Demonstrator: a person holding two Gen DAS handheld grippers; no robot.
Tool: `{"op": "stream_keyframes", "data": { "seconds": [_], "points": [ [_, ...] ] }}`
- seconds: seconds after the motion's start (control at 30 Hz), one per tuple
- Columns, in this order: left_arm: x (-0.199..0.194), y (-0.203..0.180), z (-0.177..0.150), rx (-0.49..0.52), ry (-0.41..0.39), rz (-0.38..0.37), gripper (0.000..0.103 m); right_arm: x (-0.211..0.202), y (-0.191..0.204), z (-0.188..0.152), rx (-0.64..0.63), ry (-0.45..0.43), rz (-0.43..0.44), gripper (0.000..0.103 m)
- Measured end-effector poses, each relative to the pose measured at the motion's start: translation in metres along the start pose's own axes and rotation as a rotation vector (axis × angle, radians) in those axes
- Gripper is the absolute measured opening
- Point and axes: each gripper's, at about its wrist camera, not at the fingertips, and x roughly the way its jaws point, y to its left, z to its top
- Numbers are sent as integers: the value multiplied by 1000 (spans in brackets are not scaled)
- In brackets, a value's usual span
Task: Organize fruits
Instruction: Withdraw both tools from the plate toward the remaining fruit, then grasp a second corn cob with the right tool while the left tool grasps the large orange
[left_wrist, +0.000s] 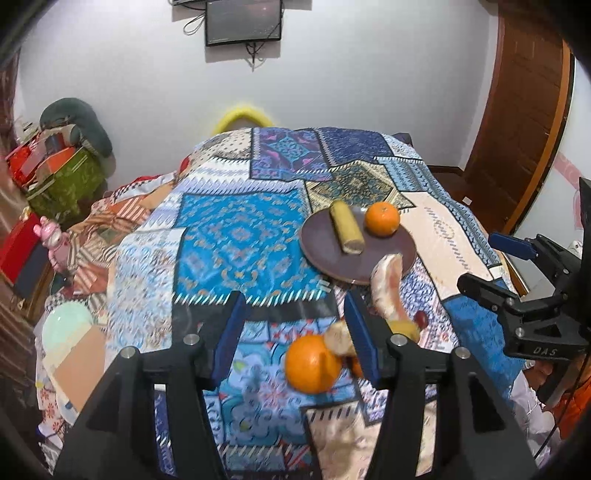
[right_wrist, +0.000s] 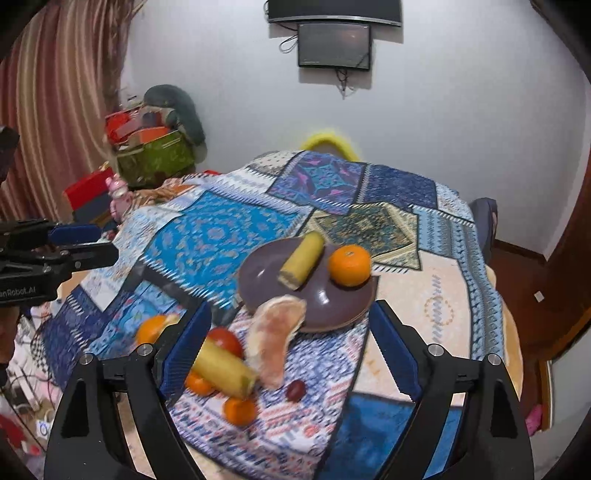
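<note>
- Progress: partly done, by estimate. Brown plate loaded with two items only: banana piece across the middle, orange at the far right rim.
- Plate position: on the patterned bedspread, toward its right side, roughly midway between far and near edges.
- Left to sort: loose cluster on the bedspread between plate and near edge. Pomelo segment leaning just off the plate's near rim; whether touching the rim, cannot tell.
- Also loose: second banana piece, red fruit behind it, small orange nearest the near edge, another small orange partly hidden under the banana piece, dark red grape-like fruit to the right.
- Further loose: large orange with a peeled piece touching it, at the left of the cluster.
- Left gripper: jaws wide, nothing held; large orange seen between the fingers, no contact apparent.
- Right gripper: jaws wide, nothing held; pomelo segment and second banana piece seen between the fingers, below them.
- Motion blur present on the near fruit; fine detail unreliable.
- Judgement: most of the transfers to the plate not yet done.
</note>
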Motion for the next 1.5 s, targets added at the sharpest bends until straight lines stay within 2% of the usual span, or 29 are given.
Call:
{"op": "stream_keyframes", "data": {
  "seconds": [0.23,0.47,0.6,0.8,1.1,1.2,1.27,1.5],
  "points": [
    [-2,20,-27,-12,19,26,62,15,28,-16,-30,59,34,86],
    [9,31,-46,-29,41,55,64,46,57,-31,-96,149,64,86],
    [17,37,-55,-54,53,43,67,66,66,-37,-124,204,87,86],
    [36,36,-69,-38,112,20,67,86,72,-40,-134,251,82,86],
    [60,25,-82,-15,193,-30,67,105,73,-41,-148,269,79,85],
    [63,20,-84,8,197,-38,68,107,70,-40,-142,260,76,83],
    [66,16,-85,13,203,-48,68,106,68,-40,-134,261,114,69],
    [80,10,-79,-17,232,-96,70,99,69,-36,-155,220,118,48]
  ]
}}
